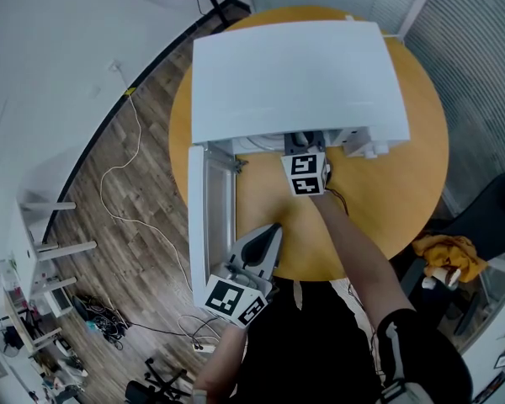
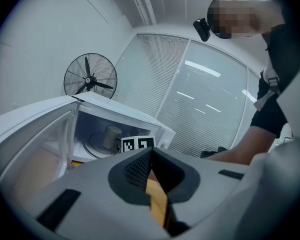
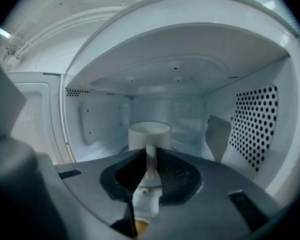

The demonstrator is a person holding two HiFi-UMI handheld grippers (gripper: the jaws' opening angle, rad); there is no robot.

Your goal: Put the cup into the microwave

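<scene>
Now cup (image 3: 149,132) stands inside microwave (image 3: 97,119); my right gripper (image 3: 150,150) clamps its handle (image 3: 150,165); my left gripper (image 2: 151,153) is closed, empty; release and withdrawal remain.

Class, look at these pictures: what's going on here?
A person is working with two handheld grippers at a white microwave on a round wooden table, its door swung open. The right gripper reaches into the cavity, jaws closed on the handle of a white cup that is already inside. The left gripper hovers shut and empty near the door.
</scene>
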